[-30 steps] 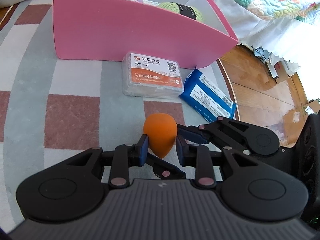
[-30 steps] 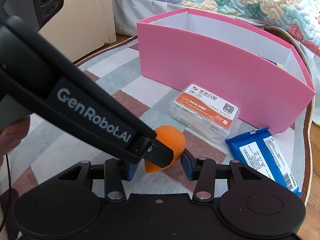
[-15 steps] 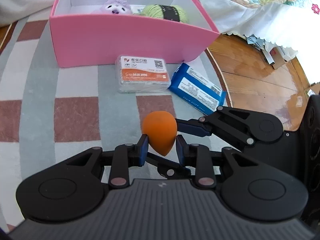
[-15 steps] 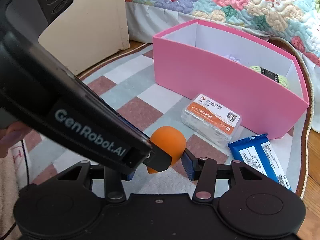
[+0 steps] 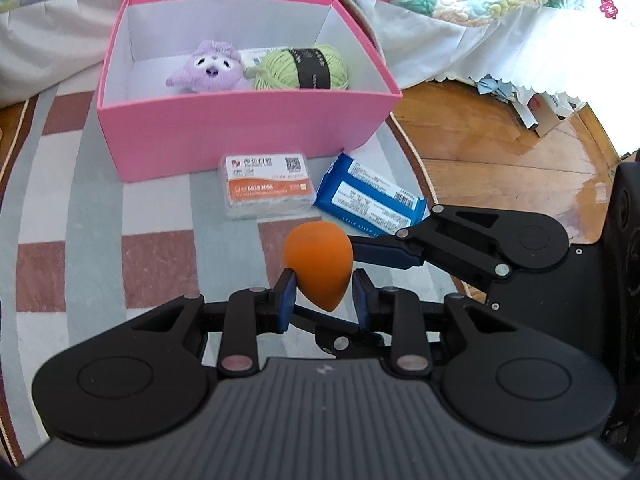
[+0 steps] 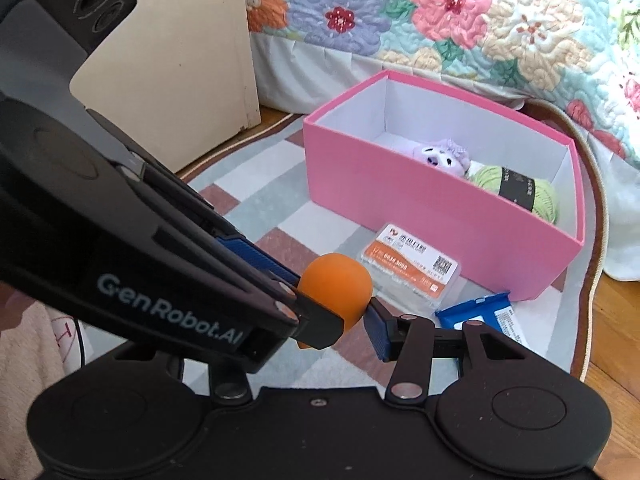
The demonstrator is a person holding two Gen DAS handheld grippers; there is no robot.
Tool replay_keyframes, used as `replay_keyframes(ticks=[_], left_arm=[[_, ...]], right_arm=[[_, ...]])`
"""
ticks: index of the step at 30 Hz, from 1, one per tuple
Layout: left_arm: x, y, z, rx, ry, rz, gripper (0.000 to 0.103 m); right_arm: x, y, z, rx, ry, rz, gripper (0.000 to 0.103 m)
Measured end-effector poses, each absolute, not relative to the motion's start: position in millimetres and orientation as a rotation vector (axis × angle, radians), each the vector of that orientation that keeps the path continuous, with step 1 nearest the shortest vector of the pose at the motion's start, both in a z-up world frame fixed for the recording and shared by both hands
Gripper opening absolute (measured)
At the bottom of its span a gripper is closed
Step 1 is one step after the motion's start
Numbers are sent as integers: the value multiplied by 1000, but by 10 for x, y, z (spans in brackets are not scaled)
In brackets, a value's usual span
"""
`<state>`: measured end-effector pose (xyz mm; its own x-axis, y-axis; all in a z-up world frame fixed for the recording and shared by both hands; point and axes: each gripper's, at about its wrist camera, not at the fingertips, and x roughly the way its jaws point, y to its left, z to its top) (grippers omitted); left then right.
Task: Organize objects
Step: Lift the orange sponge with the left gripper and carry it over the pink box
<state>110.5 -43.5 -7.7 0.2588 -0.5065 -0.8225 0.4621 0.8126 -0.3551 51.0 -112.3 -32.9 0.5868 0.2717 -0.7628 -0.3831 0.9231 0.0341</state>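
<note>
An orange egg-shaped sponge (image 5: 318, 258) hangs above the rug, lifted clear of it. My left gripper (image 5: 322, 292) is shut on its narrow lower end. My right gripper (image 6: 332, 332) comes in from the side; its right pad presses the sponge (image 6: 336, 284), and its other pad is hidden behind the left gripper. A blue finger (image 5: 380, 252) of the right gripper touches the sponge's right side. Beyond stands the pink box (image 5: 240, 128), holding a purple plush toy (image 5: 208, 68) and a green yarn ball (image 5: 304, 68).
A clear floss box with an orange label (image 5: 264, 188) and a blue packet (image 5: 372, 200) lie on the checked rug (image 5: 120, 220) in front of the pink box. A floral bedspread (image 6: 480, 20) hangs behind, a cream panel (image 6: 180, 60) at left, wood floor (image 5: 500, 152) at right.
Both grippers have risen together with the orange sponge between them. The view now looks down into the pink box, showing the plush toy and yarn.
</note>
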Motion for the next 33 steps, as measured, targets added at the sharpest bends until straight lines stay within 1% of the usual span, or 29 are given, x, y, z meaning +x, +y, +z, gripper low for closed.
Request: replay_keyframes(ticks=[10, 19, 27, 33], left_arm=[[1238, -549, 261, -31, 1100, -672, 29], [1438, -670, 592, 6, 1041, -659, 30], [1659, -800, 640, 2, 1032, -661, 30], [1862, -935, 644, 11, 1017, -643, 35]], right_arm=[[628, -1205, -4, -216, 808, 389, 53], [848, -1326, 324, -182, 746, 380, 53], [1066, -1419, 391, -185, 744, 357, 53], [1235, -1505, 400, -177, 719, 348, 52]])
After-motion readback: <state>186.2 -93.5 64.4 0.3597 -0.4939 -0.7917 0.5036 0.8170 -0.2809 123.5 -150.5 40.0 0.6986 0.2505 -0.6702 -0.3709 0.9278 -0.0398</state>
